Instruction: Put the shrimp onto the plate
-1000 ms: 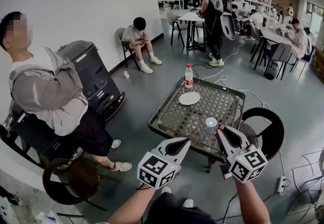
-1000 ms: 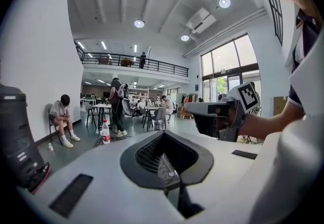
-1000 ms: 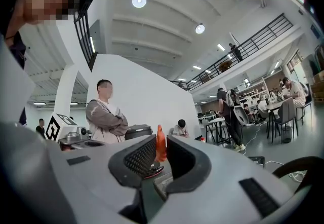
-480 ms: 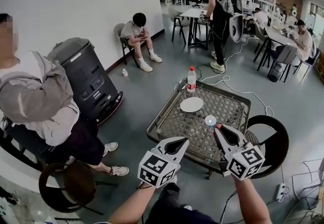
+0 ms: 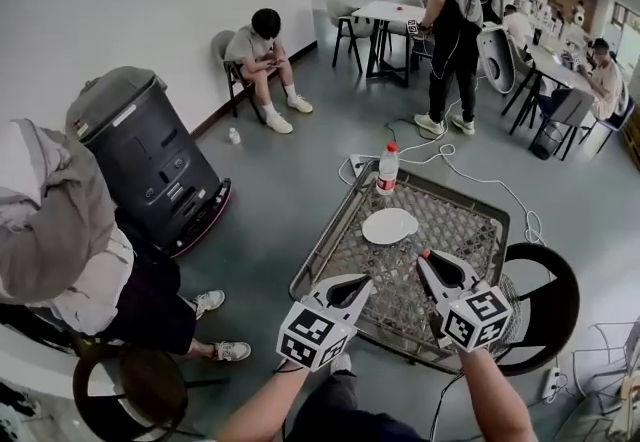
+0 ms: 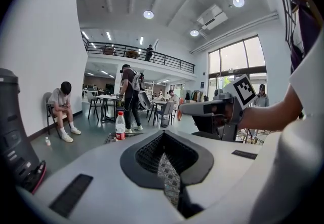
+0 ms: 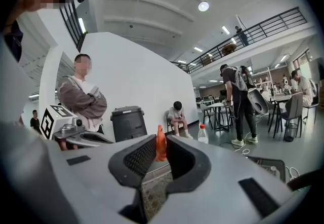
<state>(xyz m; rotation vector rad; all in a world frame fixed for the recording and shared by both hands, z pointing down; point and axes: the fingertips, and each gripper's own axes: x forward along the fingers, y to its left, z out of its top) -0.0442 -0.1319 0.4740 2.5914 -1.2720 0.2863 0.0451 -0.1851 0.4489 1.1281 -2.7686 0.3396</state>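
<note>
At the far left of the head view, a person in a grey jacket (image 5: 55, 220) stands beside a black wheeled bin (image 5: 140, 155), and another person (image 5: 255, 45) sits on a chair against the wall. Low in the middle, the left gripper (image 5: 366, 281) is held over the near edge of the wire-mesh table (image 5: 325, 250). Its 2 jaws meet at the tips with nothing between them, and only the mesh shows through the gap behind the tips. On the table lie 1 white plate (image 5: 389, 226) and, past it at the far rim, 1 upright bottle with a red cap (image 5: 387, 168). To the right, the right gripper (image 5: 424, 258) has its jaws pressed onto the orange shrimp (image 7: 160, 143), which stands upright between the tips. It hangs near the plate's closer edge, not on it. A black round chair (image 5: 550, 305) sits just beside the table's right side.
</note>
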